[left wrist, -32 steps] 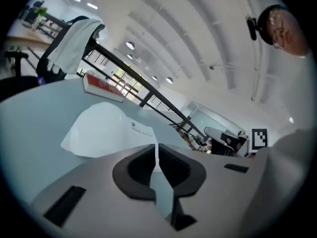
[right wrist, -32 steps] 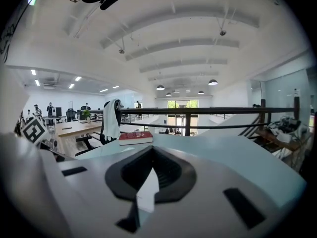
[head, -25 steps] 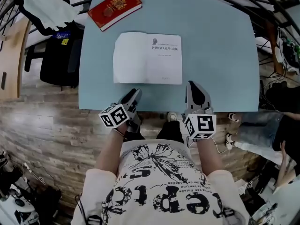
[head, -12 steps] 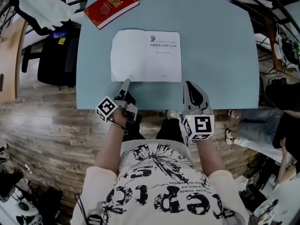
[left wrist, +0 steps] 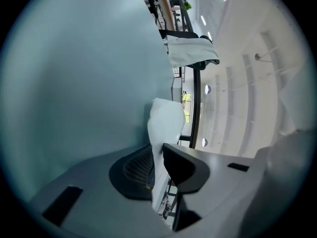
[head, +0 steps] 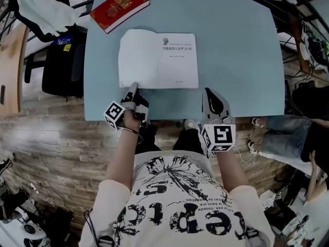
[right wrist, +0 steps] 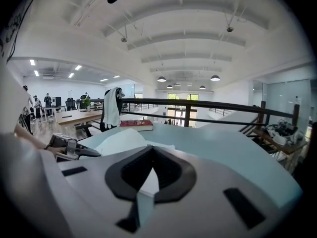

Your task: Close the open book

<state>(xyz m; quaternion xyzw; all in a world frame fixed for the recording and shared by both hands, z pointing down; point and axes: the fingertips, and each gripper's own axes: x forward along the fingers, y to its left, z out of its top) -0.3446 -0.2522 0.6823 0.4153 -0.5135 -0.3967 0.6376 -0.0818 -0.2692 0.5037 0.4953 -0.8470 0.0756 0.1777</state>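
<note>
My left gripper (head: 132, 88), rolled on its side, has just been closing and now pinches the near left corner of the open book (head: 158, 59) lying flat on the table (head: 241, 45). The spine runs away from me, so I reckon that left half folds over rightward. The right gripper (head: 211, 94) is closed on nothing, further off.

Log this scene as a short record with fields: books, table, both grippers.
open book: open on the blue table, title page on the right
left page: bulging, its near corner caught between jaws
left gripper: jaws have just been closing, now pinching that page
right gripper: jaws together, empty, over the table's near edge, clear of the book
red book: closed, table's far left corner
</note>
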